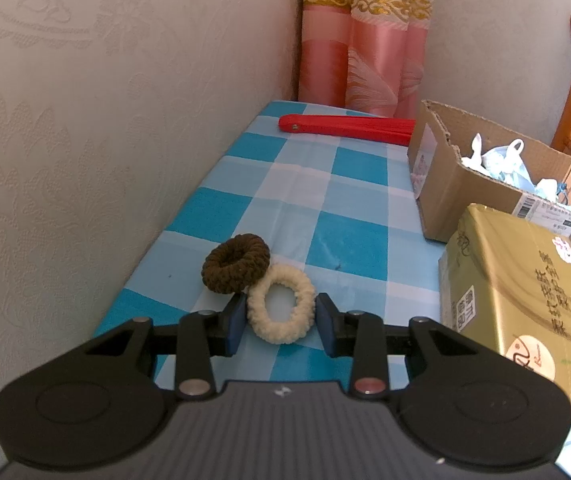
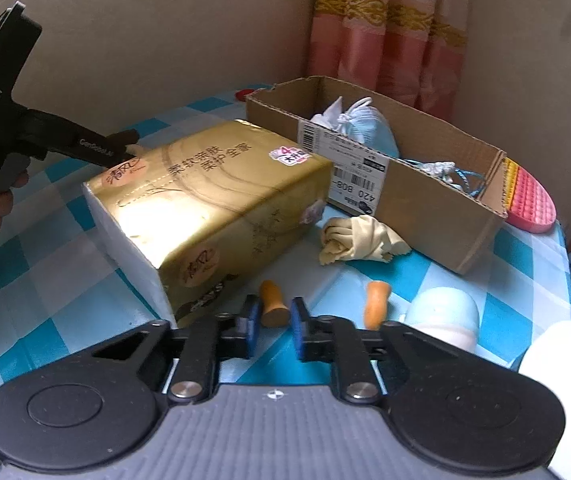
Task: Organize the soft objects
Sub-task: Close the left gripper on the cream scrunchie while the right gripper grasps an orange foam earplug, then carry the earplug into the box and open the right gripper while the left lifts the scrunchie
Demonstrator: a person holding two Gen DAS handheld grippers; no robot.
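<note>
The left gripper [image 1: 279, 322] is hovering low over the checked tablecloth [image 1: 325, 184], its blue fingers [image 1: 234, 326] spread wide on either side of the cream scrunchie [image 1: 281, 306] and not pressing it; whether the pads are brushing its fuzz cannot be told. The brown scrunchie [image 1: 235, 263] is lying just beyond on the far left, touching the cream one. To the left the cloth's edge is running along the embossed wall [image 1: 65, 140], leaving only a narrow strip there; to the right the gold tissue pack [image 1: 521, 296] is standing close. Farther off, open cloth is stretching to a red folded fan [image 1: 345, 127] lying near the pink curtain [image 1: 365, 52]. The cardboard box [image 1: 485, 184] on the far right is holding white plastic bags [image 1: 497, 160]. The right gripper [image 2: 272, 318] is sitting with its fingers partly open around the base of an orange wooden peg [image 2: 272, 308], with a gap showing at each side. A second peg [image 2: 376, 304] is lying to its right, and a crumpled yellow cloth [image 2: 359, 240] is resting between the tissue pack and the box.
</note>
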